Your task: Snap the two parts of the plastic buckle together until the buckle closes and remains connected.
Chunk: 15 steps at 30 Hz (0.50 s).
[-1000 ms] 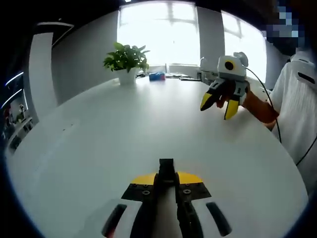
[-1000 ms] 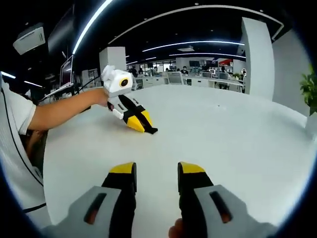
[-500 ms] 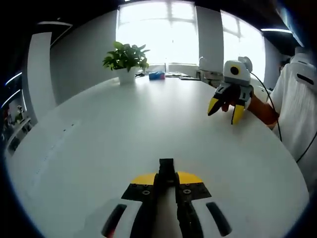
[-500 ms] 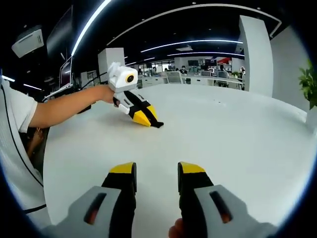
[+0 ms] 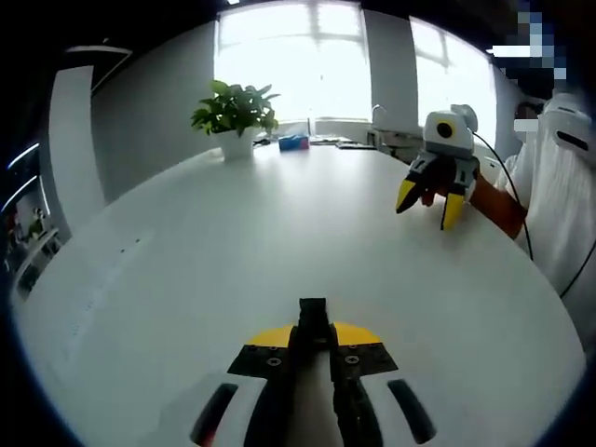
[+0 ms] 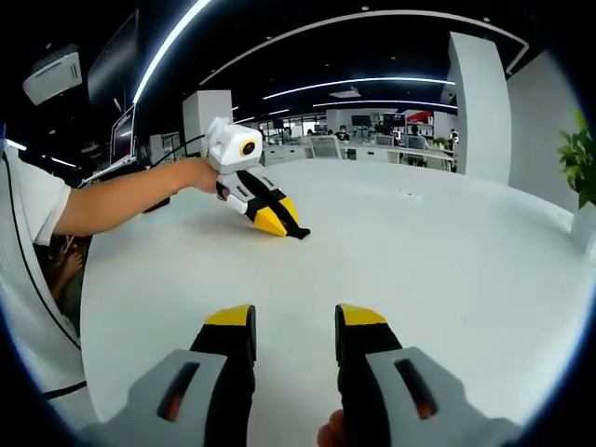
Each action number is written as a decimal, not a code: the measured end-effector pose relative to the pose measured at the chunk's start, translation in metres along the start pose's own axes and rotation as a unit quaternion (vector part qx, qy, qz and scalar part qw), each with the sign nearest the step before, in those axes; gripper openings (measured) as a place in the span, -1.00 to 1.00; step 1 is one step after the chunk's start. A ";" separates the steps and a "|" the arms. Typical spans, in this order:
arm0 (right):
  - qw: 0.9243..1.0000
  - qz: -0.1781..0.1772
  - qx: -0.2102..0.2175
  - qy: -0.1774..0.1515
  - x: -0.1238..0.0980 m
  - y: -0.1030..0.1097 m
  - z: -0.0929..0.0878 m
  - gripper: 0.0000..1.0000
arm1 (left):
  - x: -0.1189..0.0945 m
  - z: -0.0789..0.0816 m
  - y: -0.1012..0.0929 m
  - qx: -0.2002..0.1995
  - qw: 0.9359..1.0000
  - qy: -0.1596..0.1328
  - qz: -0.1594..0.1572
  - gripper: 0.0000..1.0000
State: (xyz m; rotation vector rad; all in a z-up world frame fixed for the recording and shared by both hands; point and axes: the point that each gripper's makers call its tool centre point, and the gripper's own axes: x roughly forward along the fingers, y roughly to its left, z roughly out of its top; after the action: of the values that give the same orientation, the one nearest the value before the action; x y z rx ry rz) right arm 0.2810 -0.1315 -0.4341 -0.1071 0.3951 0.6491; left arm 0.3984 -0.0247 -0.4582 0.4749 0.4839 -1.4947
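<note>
My left gripper (image 5: 313, 321) has its jaws clamped on a small black buckle piece (image 5: 313, 310), low over the white desk (image 5: 233, 242). My right gripper (image 6: 291, 328) hangs with jaws apart, holding nothing.

White round table (image 5: 233, 242), bare across its middle. Left gripper (image 5: 313, 328) low at the near edge of the table, yellow-tipped jaws pressed together on a small black piece (image 5: 313, 310) that sticks out past the tips. Right gripper (image 5: 429, 198) above the table's right side, well apart from the left one, jaws spread, held by a person's hand. Potted plant (image 5: 235, 115) at the table's far edge, a blue box (image 5: 294, 142) just right of it. White sleeve (image 5: 563, 177) beyond the table's right rim.
</note>
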 end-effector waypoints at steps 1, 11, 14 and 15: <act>1.000 0.000 0.000 0.000 0.000 0.000 0.000 -0.33 | 0.000 0.000 0.000 0.000 1.000 0.000 0.001 -0.75; 1.000 0.003 -0.003 -0.001 0.000 -0.001 -0.001 -0.31 | 0.000 0.000 -0.005 -0.008 1.000 0.008 0.006 -0.71; 1.000 0.003 -0.003 -0.001 -0.001 -0.001 -0.001 -0.31 | 0.000 0.000 -0.004 -0.010 1.000 0.008 0.012 -0.65; 1.000 0.003 -0.003 -0.002 -0.001 -0.001 -0.001 -0.31 | 0.000 0.000 -0.005 -0.011 1.000 0.008 0.012 -0.65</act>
State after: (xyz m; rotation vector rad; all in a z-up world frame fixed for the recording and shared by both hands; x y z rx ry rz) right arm 0.2805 -0.1336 -0.4344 -0.1108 0.3902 0.6567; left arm 0.3931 -0.0252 -0.4582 0.4757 0.5051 -1.4615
